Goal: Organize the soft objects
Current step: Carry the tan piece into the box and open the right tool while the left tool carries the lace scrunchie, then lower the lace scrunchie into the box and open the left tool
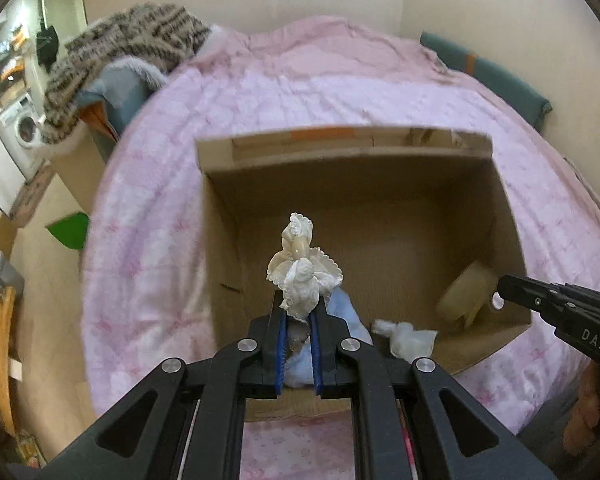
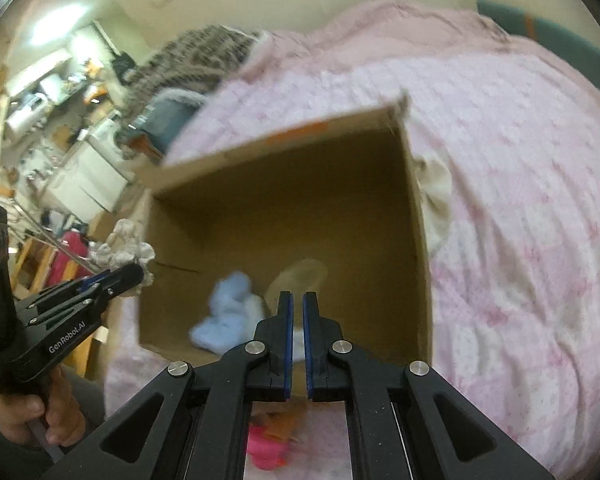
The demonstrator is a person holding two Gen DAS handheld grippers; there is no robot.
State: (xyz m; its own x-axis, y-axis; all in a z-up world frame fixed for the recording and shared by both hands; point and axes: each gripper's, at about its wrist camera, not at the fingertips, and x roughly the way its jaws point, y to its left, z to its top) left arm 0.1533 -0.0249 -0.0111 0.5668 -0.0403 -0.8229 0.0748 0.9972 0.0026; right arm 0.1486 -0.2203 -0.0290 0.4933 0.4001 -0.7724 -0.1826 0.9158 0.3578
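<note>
Cardboard box (image 1: 508, 216), open at the top, sits on a bed covered by a pink quilt (image 1: 260, 104). In the left wrist view the left gripper (image 1: 299, 300) has its fingers pinching a cream lace-edged cloth (image 1: 300, 272), which bunches up above the fingertips and hangs over the box's inside. Below it, at 6 o'clock on the box floor, lies a light blue cloth (image 1: 348, 320). Just beside that, toward 5 o'clock, lies a small white cloth (image 1: 408, 338), and at 4 o'clock a beige rounded item (image 1: 466, 288) leans in the box's corner.

The right gripper (image 1: 504, 286) enters that view from 4 o'clock, its tip over the box's right rim near the beige item; part of a hand (image 1: 592, 404) shows beneath it. From the right wrist view the right gripper's fingers (image 2: 287, 340) are pressed nearly together with only a thin slit between the blue pads and nothing caught in it. They point down into the box, above the blurred blue cloth and beige item.

At 9 o'clock in that same view the left gripper holds the lace cloth just at the box's left wall. Outside the box, against its right wall at 2 o'clock, a cream cloth (image 2: 436, 200) lies on the quilt. Something bright pink (image 2: 264, 446) shows at 6 o'clock between the gripper's arms. A brown-and-cream patterned blanket (image 1: 132, 40) is heaped at 11 o'clock beyond the bed.
</note>
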